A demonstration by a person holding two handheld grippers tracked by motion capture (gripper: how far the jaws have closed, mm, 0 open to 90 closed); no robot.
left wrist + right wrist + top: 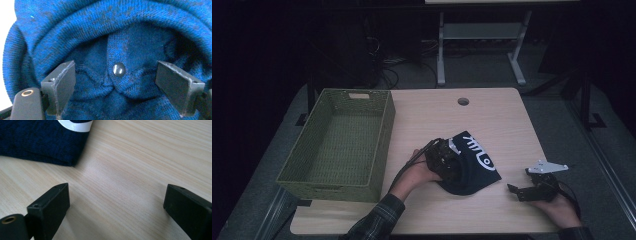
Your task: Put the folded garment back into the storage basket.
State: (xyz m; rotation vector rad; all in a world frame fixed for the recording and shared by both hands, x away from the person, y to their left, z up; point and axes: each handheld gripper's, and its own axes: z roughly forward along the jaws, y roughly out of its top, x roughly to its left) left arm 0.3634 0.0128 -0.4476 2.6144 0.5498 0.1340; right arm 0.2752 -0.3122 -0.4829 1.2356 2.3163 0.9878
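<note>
A dark blue knitted hat (474,162) with a white pattern lies on the wooden table (492,120), a little right of the middle and towards the near edge. The left gripper (451,167) is pressed against the hat's left side, held in the person's left hand (417,172), whose plaid sleeve (379,220) comes in from the bottom edge. In the left gripper view the hat (107,37) shows its folded knit very close, with a small dark snap button (119,69) midway between the 2 jaws; the jaws stand wide apart with fabric between and around them, and they are not clamped on it.

The right gripper (524,191) rests low over the table near the right front corner, held in the right hand (557,207), just beside the hat's right corner but apart from it. In the right gripper view its jaws are spread wide over bare wood (130,182), and a corner of the hat (42,142) with a strip of white pattern lies beyond the left jaw, not touching it.

A green woven basket (382,145) sits on the left part of the table, well apart from the hat
</note>
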